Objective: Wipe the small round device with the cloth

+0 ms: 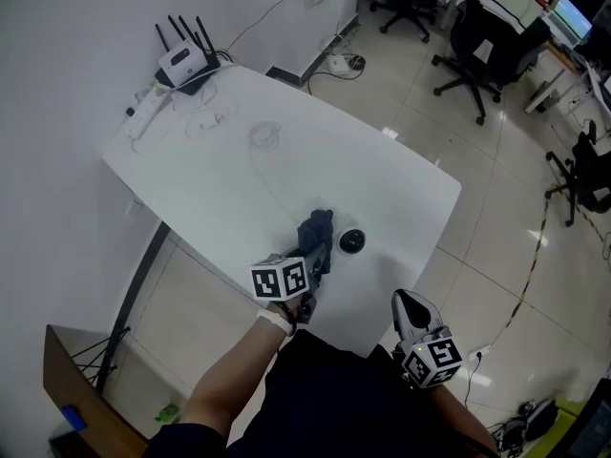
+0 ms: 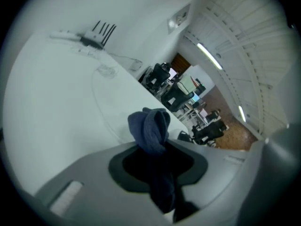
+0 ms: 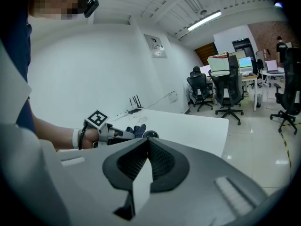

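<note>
The left gripper (image 1: 308, 263) pinches the dark blue cloth (image 2: 150, 126), which bunches up beyond its jaws. The small round device (image 1: 352, 240) sits on the bench (image 1: 286, 151) just right of it. The right gripper (image 3: 146, 147) is pressed together, empty.

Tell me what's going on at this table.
A person works at a white table with a tool in each hand. The left tool is shut on a dark blue cloth, held just beside the small round black device, which the cloth is not yet touching. The right tool is shut and empty, held back by the table's near edge.
</note>
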Motion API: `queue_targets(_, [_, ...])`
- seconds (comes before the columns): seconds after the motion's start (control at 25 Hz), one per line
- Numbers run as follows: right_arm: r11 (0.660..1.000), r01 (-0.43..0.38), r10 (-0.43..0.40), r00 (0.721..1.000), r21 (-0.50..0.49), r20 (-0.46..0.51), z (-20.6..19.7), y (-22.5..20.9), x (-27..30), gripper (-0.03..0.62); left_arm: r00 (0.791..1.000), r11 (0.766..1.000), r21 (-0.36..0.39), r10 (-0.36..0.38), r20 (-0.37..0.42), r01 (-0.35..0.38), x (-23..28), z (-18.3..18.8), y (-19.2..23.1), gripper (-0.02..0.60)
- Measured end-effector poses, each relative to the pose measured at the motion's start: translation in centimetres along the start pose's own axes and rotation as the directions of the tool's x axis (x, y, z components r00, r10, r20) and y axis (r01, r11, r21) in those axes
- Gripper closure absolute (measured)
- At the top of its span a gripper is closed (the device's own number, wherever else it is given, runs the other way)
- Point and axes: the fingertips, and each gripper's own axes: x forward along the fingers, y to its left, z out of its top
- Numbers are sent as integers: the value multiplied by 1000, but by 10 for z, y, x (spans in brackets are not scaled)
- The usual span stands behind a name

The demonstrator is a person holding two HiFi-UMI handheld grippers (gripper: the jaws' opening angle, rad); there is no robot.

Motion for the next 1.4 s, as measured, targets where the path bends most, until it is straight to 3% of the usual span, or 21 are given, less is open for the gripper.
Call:
queue_targets(0.08, [1000, 0, 0, 1000, 3, 4, 0, 1, -3, 584, 1000, 984, 177, 16, 23, -20, -17, 11, -22, 489])
queue_targets(0.12, [1000, 0, 0, 1000, 3, 7, 0, 2, -4, 584, 1000, 960, 279, 7, 31, -15, -23, 14, -37, 489])
queue_targets(0.16, [1000, -1, 1, 1000, 1, 11, 1, 3, -4, 583, 999, 922, 386, -10, 35, -4, -27, 14, -52, 489])
queue_targets(0.24, [1000, -5, 5, 1000, -4, 17, 3, 5, -3, 583, 998, 807, 591, -46, 34, 17, -29, 8, -77, 489])
queue_targets(0.32, [1000, -9, 9, 1000, -9, 19, 4, 8, -2, 583, 998, 684, 729, -52, 27, 16, -25, 0, -92, 489])
queue_targets(0.52, [1000, -7, 8, 1000, -6, 16, 2, 8, -5, 583, 998, 450, 891, 1, 63, -57, -15, 4, -94, 489])
queue_targets(0.56, [1000, -2, 2, 1000, 0, 14, 2, 6, -6, 584, 998, 387, 920, -7, 62, -54, -14, 4, -96, 489])
queue_targets(0.6, [1000, 3, -3, 1000, 7, 13, 1, 4, -7, 584, 998, 306, 951, -20, 54, -45, -12, 1, -98, 489])
queue_targets(0.68, [1000, 13, -13, 1000, 16, 10, -1, 1, -8, 583, 999, 91, 996, -39, 23, -20, -10, -13, -101, 489])
queue_targets(0.76, [1000, 18, -18, 1000, 22, 7, -3, -1, -8, 584, 999, -123, 992, -33, -10, 6, -7, -31, -98, 489])
queue_targets(0.8, [999, 19, -19, 1000, 25, 4, -4, -1, -8, 584, 999, -201, 979, -25, -25, 19, -6, -39, -95, 489])
queue_targets(0.84, [999, 20, -20, 1000, 29, 1, -6, -1, -8, 584, 999, -256, 966, -17, -39, 33, -6, -47, -93, 489])
queue_targets(0.88, [999, 21, -21, 1000, 31, -3, -7, -1, -7, 583, 999, -295, 954, -10, -52, 47, -6, -54, -90, 489])
queue_targets(1.0, [999, 26, -25, 1000, 35, -12, -9, -4, -6, 585, 997, -380, 922, 3, -78, 74, -1, -75, -76, 489])
queue_targets(1.08, [999, 29, -28, 999, 39, -21, -10, -7, -3, 584, 995, -408, 908, 20, -93, 94, 6, -88, -64, 489])
queue_targets(1.32, [998, 28, -25, 998, 59, -59, -18, -11, 5, 583, 974, -379, 898, 130, -188, 224, 33, -125, -21, 489])
queue_targets(1.36, [998, 29, -25, 998, 62, -63, -19, -12, 6, 585, 970, -369, 899, 144, -197, 237, 37, -127, -18, 489])
queue_targets(1.4, [998, 28, -24, 998, 64, -65, -20, -12, 7, 583, 967, -342, 907, 153, -204, 246, 39, -126, -16, 488])
